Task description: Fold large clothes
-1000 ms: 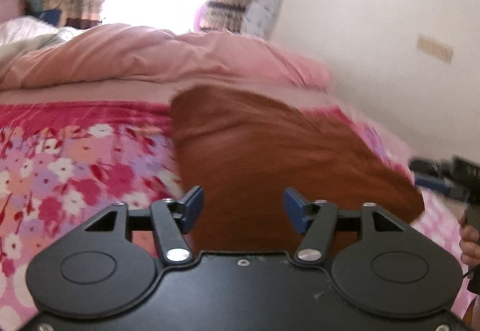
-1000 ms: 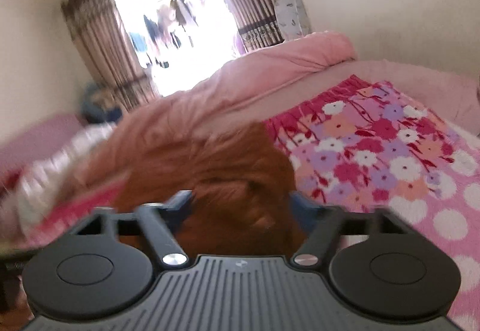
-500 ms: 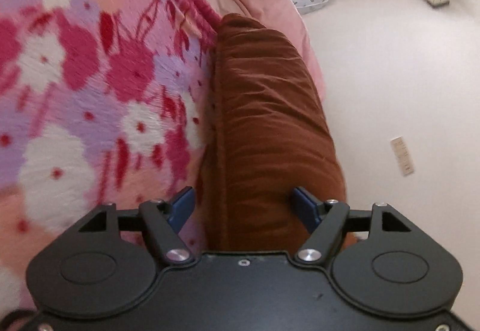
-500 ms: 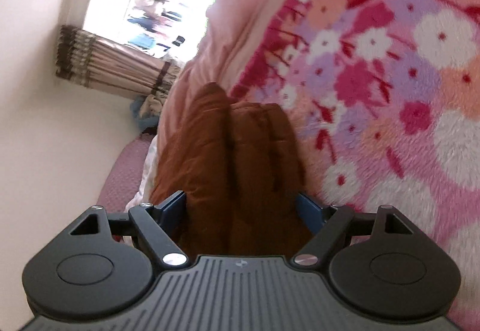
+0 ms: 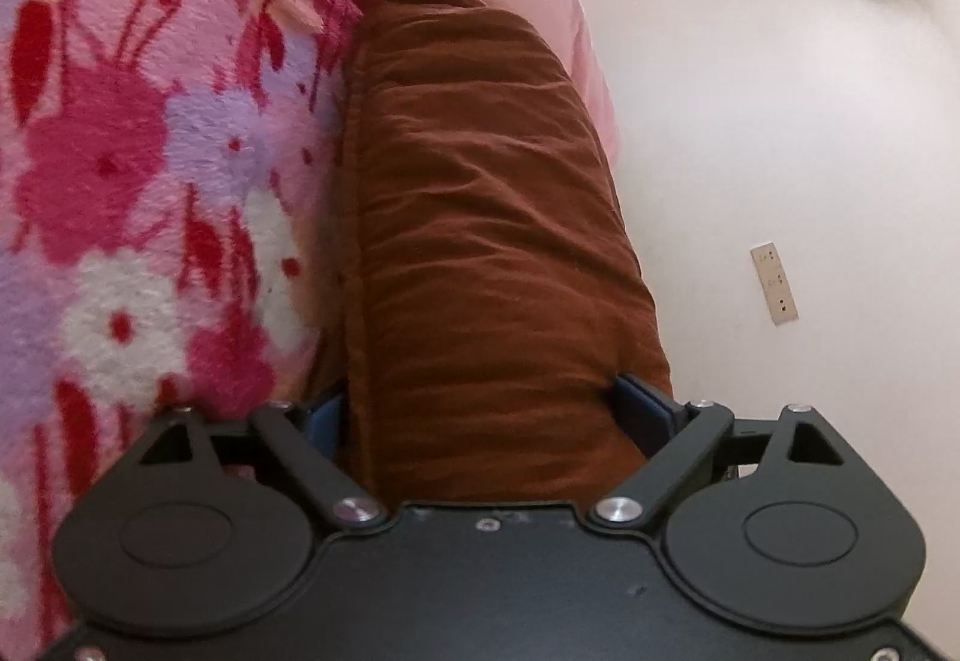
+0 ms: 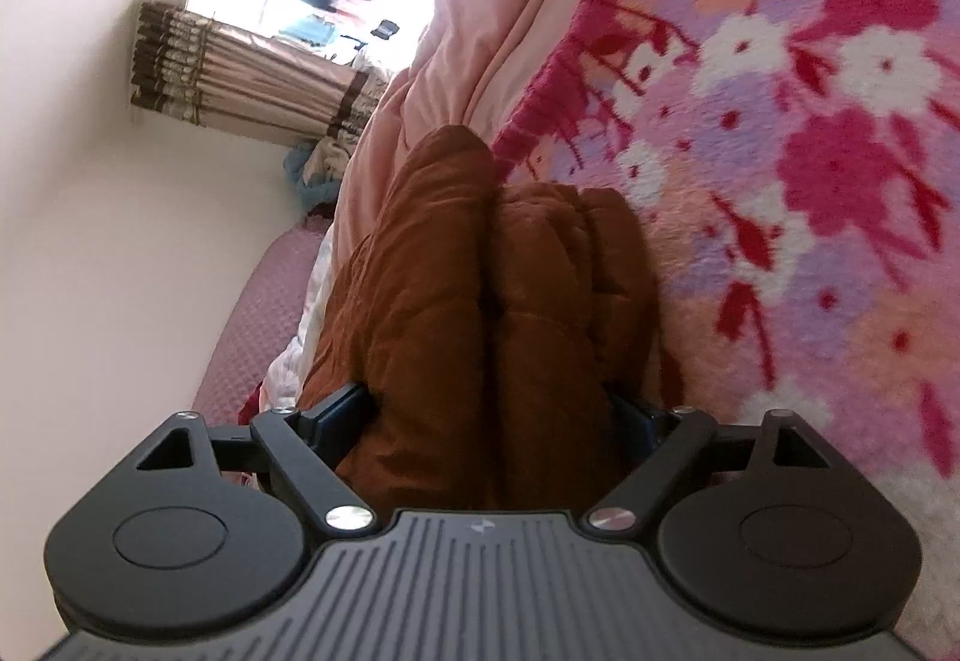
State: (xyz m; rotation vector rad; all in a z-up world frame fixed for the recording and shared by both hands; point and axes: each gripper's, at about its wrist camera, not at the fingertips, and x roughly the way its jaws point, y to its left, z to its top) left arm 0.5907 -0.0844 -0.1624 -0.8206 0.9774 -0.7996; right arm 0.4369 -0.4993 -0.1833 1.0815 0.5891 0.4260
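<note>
Left wrist view: the left tool (image 5: 489,409) has just been opening, its jaws now spread wide around the folded brown garment (image 5: 480,217), which runs straight ahead from between them. A floral blanket (image 5: 138,169) lies left of the tool.

Right wrist view: the right tool (image 6: 489,421) straddles the brown garment (image 6: 498,301); whether its blue pads press the bundle I cannot tell. The floral blanket (image 6: 810,151) lies to its right.

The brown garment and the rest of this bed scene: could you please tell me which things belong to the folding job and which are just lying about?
Belongs to the job:
- folded brown garment
- left tongs
- right tongs

Just lying about:
- floral blanket
- pink duvet
- curtain
- wall socket
</note>
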